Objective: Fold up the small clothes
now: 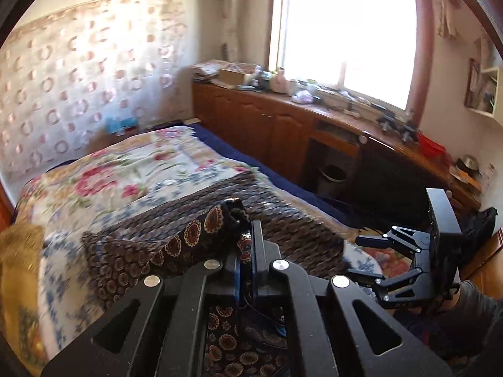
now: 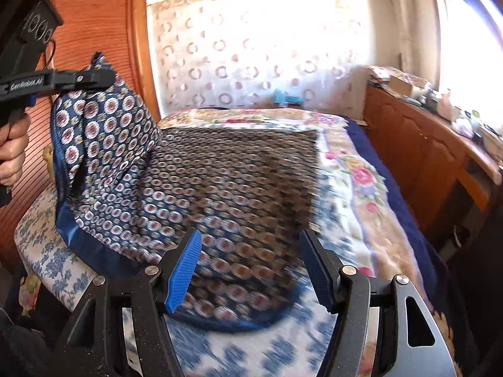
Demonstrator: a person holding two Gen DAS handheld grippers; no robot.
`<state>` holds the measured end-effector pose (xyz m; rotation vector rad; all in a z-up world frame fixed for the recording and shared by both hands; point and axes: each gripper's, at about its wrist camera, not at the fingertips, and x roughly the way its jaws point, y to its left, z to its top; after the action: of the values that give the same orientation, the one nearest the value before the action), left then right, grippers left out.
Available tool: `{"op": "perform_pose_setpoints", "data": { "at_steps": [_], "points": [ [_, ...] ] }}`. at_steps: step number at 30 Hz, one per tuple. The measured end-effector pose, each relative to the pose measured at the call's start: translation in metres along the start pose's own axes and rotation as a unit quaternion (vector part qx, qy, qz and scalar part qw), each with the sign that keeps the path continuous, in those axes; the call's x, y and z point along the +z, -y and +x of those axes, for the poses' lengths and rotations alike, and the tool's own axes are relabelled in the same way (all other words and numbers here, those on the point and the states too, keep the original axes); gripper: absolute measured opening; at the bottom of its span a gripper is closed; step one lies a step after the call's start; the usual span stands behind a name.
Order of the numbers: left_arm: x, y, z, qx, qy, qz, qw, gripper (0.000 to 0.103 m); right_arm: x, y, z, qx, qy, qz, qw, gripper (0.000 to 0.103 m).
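Note:
A dark blue garment with round medallion print (image 2: 226,182) lies spread on the bed. My left gripper (image 1: 246,245) is shut on the garment's edge (image 1: 195,232) and holds that corner lifted above the bed; it shows in the right wrist view (image 2: 103,77) at upper left, the cloth hanging from it. My right gripper (image 2: 251,267) is open and empty, its blue pads (image 2: 185,270) hovering over the garment's near hem. It also shows in the left wrist view (image 1: 352,256) at right, jaws apart.
The bed has a floral quilt (image 1: 132,169) and a blue-and-white sheet (image 2: 50,251). A long wooden cabinet (image 1: 283,125) with clutter on top runs along the right under a bright window (image 1: 345,37). A wooden wardrobe (image 2: 94,25) stands at left.

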<state>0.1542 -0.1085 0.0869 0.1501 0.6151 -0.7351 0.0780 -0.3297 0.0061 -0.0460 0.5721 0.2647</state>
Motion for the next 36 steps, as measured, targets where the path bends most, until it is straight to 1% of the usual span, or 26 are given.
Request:
{"op": "perform_pose_setpoints", "data": {
  "at_steps": [6, 11, 13, 15, 16, 17, 19, 20, 21, 26, 31, 36],
  "points": [
    [0.008, 0.031, 0.026, -0.020, -0.026, 0.019, 0.9993, 0.005, -0.010, 0.019, -0.016, -0.005, 0.011, 0.032, 0.999, 0.067],
    [0.002, 0.032, 0.036, -0.020, -0.043, 0.017, 0.9987, 0.006, -0.016, 0.023, -0.014, -0.007, 0.008, 0.035, 0.999, 0.067],
    [0.001, 0.029, 0.036, -0.020, -0.049, 0.014, 0.9985, 0.011, -0.016, 0.021, -0.014, -0.007, 0.007, 0.035, 0.999, 0.067],
    [-0.001, 0.028, 0.033, -0.029, -0.046, 0.016, 0.9984, 0.028, -0.015, 0.022, -0.016, -0.007, 0.007, 0.036, 0.999, 0.067],
    [-0.002, 0.027, 0.030, -0.030, -0.043, 0.017, 0.9985, 0.034, -0.014, 0.022, -0.017, -0.007, 0.007, 0.037, 0.999, 0.067],
    [-0.005, 0.025, 0.026, -0.030, -0.038, 0.018, 0.9987, 0.045, -0.014, 0.024, -0.017, -0.007, 0.008, 0.037, 0.999, 0.067],
    [-0.008, 0.020, 0.020, -0.026, -0.032, 0.016, 0.9990, 0.055, -0.012, 0.025, -0.017, -0.006, 0.009, 0.037, 0.999, 0.067],
    [-0.011, 0.015, 0.016, -0.023, -0.030, 0.013, 0.9992, 0.070, -0.010, 0.025, -0.018, -0.007, 0.009, 0.035, 0.999, 0.067],
    [-0.014, 0.012, 0.014, -0.019, -0.027, 0.011, 0.9994, 0.079, -0.010, 0.024, -0.017, -0.007, 0.010, 0.034, 0.999, 0.067],
    [-0.034, -0.016, -0.003, 0.001, -0.022, -0.012, 0.9997, 0.081, -0.003, 0.018, -0.015, -0.003, 0.014, 0.023, 1.000, 0.067],
    [-0.068, -0.040, -0.007, 0.032, -0.039, -0.029, 0.9983, 0.081, 0.005, 0.009, -0.011, 0.010, 0.014, 0.012, 1.000, 0.067],
    [-0.101, -0.071, -0.008, 0.062, -0.054, -0.074, 0.9939, 0.081, 0.020, -0.008, 0.003, 0.031, 0.012, -0.013, 0.999, 0.067]
  ]
}}
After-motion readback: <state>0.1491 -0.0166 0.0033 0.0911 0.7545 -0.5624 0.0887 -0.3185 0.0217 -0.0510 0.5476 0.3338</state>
